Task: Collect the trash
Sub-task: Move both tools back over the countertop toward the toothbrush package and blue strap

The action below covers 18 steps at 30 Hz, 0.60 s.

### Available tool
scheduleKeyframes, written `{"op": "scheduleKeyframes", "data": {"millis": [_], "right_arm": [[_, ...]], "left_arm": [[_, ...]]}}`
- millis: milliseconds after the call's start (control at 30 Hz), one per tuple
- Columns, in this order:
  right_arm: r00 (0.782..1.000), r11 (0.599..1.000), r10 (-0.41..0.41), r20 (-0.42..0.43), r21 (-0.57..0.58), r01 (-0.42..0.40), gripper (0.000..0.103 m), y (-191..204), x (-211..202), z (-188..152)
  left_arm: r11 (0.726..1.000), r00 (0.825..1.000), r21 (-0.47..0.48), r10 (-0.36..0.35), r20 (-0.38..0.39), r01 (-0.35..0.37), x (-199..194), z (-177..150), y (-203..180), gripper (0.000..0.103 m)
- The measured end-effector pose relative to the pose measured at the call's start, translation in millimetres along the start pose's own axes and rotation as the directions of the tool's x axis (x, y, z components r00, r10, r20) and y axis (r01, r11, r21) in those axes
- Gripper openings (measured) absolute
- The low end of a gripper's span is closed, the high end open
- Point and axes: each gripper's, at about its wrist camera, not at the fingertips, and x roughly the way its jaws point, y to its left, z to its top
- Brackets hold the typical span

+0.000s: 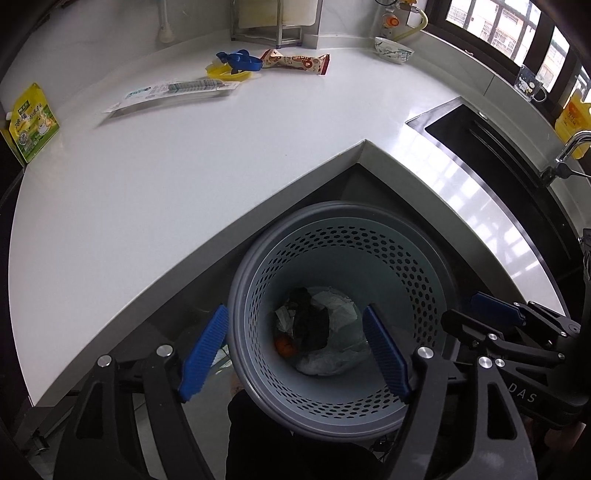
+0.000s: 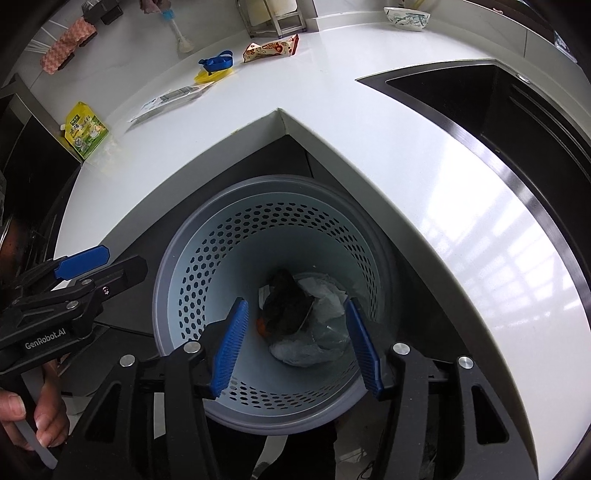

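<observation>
A grey-blue perforated trash bin [image 1: 332, 208] stands on the floor in the notch of the white counter. At its bottom lie a dark crumpled piece [image 1: 310, 321], white plastic [image 1: 340, 354] and something orange [image 1: 285, 347]. My left gripper [image 1: 295, 314] hangs open over the bin, with nothing between its blue pads. In the right wrist view my right gripper [image 2: 295, 306] is also open and empty above the same bin [image 2: 277, 182]. On the counter lie a red-and-white snack wrapper [image 1: 295, 61], a blue ribbon on a yellow lid [image 1: 236, 66], a long clear package [image 1: 173, 92] and a green-yellow pouch [image 1: 31, 122].
A dark sink [image 1: 498, 147] is set into the counter at the right, with a tap and a yellow oil bottle [image 1: 572, 118] behind it. A patterned bowl [image 1: 393, 50] and a metal rack [image 1: 273, 22] stand at the back. A hand [image 2: 40, 417] holds the left gripper's handle.
</observation>
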Motion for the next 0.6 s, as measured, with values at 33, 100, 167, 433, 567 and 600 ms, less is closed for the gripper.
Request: {"op": "scheduleKeyframes", "data": {"millis": [33,100,167,433,567,600], "right_arm": [[1.0,1.0,0.002,0.0,0.001,-0.002,0.053,-1,-1,0],[1.0,1.0,0.007,0.0,0.002,-0.007,0.053,-2,-2,-1],[1.0,1.0,0.014,0.003,0.002,-0.014,0.053,-3,-4,-1],[0.998,0.998,0.049,0.041,-0.029,-0.047,0.053,-1,-20,8],[0.996,0.996,0.069,0.06,-0.055,-0.066,0.054,2,-27,18],[0.995,0.996,0.073,0.064,-0.063,-0.069,0.054,3,-28,21]], "left_arm": [[1.0,1.0,0.002,0.002,0.001,-0.002,-1,0,0,0.074],[1.0,1.0,0.006,0.008,0.004,-0.008,-3,1,-1,0.074],[1.0,1.0,0.006,0.013,0.009,-0.013,-6,3,-1,0.075],[0.999,0.997,-0.015,0.05,0.066,-0.049,-32,13,3,0.078],[0.996,0.992,-0.041,0.082,0.098,-0.078,-47,17,11,0.079],[0.995,0.99,-0.052,0.091,0.104,-0.086,-50,19,14,0.08]]}}
